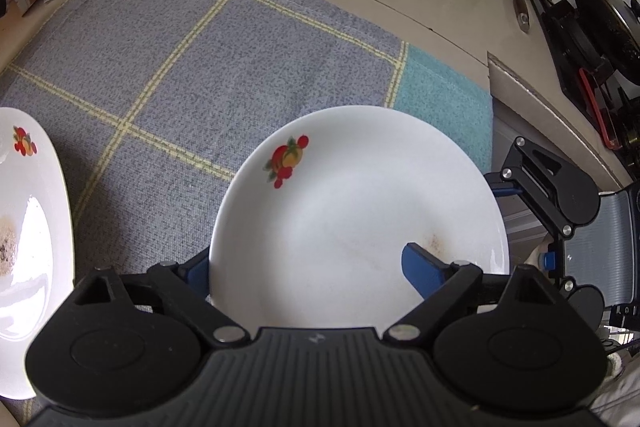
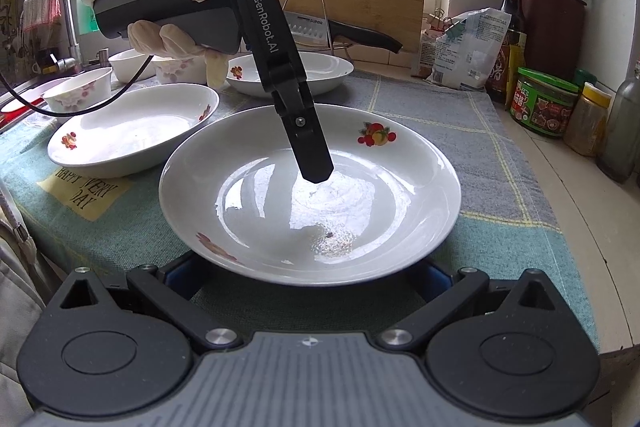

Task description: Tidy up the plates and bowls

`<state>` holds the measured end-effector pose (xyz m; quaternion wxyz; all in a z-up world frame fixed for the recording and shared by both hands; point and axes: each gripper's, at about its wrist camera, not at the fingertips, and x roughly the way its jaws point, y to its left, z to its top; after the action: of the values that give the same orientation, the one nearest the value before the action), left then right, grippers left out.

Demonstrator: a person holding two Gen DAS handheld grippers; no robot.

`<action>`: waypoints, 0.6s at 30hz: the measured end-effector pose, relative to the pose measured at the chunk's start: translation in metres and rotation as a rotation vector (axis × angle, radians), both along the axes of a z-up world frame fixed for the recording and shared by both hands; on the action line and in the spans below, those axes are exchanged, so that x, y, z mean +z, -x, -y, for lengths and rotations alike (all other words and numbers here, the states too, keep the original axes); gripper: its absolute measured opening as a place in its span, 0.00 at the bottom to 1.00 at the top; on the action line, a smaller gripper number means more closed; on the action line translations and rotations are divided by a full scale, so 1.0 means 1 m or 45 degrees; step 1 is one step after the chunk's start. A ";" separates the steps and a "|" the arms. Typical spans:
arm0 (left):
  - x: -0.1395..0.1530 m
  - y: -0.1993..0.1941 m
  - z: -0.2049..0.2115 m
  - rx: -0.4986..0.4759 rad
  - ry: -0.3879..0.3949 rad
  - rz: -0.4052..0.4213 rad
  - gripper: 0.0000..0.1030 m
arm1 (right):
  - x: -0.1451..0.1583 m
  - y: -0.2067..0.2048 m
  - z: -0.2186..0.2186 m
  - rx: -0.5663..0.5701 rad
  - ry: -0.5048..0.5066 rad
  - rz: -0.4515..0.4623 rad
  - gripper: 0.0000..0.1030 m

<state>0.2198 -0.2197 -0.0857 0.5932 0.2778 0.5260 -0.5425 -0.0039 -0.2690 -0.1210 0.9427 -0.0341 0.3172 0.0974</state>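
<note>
— On the checked cloth (image 2: 460, 107), nearest the right gripper (image 2: 304, 273), sits the plate (image 2: 256, 163). The left gripper (image 2: 314, 171) hangs over its middle.
— Gripping it?
— No. The left view shows that gripper's fingers (image 1: 422, 263) spread, one over the plate, one outside its rim.
— And the right gripper?
— Spread at the near rim; whether it touches, I cannot tell. Only its view shows bowls (image 2: 80, 89) far left.

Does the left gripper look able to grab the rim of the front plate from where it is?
Probably yes. The left gripper is open and straddles the rim of the front plate, one finger inside, one outside, with nothing else between them.
</note>
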 end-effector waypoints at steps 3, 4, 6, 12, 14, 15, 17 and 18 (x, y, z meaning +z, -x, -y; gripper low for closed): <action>0.000 0.000 -0.001 0.007 0.003 0.001 0.89 | 0.001 -0.002 -0.002 -0.007 0.006 -0.014 1.00; 0.001 -0.001 -0.001 0.013 0.003 0.005 0.87 | 0.002 -0.002 -0.002 -0.010 0.009 -0.018 1.00; 0.001 -0.002 -0.002 0.022 0.007 0.003 0.85 | 0.002 -0.003 -0.003 -0.015 0.014 -0.028 1.00; 0.002 0.000 -0.001 0.003 0.005 0.014 0.85 | 0.005 -0.004 -0.004 -0.018 0.034 -0.055 1.00; 0.003 0.001 -0.002 0.004 0.015 0.013 0.85 | 0.006 -0.003 -0.005 -0.018 0.050 -0.060 1.00; 0.004 0.001 -0.002 0.003 0.019 0.012 0.85 | 0.006 -0.003 -0.005 -0.019 0.056 -0.063 1.00; 0.005 0.001 -0.002 0.002 0.027 0.012 0.85 | 0.007 -0.004 -0.005 -0.017 0.071 -0.069 1.00; 0.006 0.002 -0.002 0.000 0.029 0.014 0.85 | 0.007 -0.004 -0.005 -0.017 0.075 -0.073 1.00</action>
<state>0.2181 -0.2176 -0.0795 0.5992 0.2741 0.5165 -0.5469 0.0003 -0.2636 -0.1136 0.9325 -0.0569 0.3470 0.0828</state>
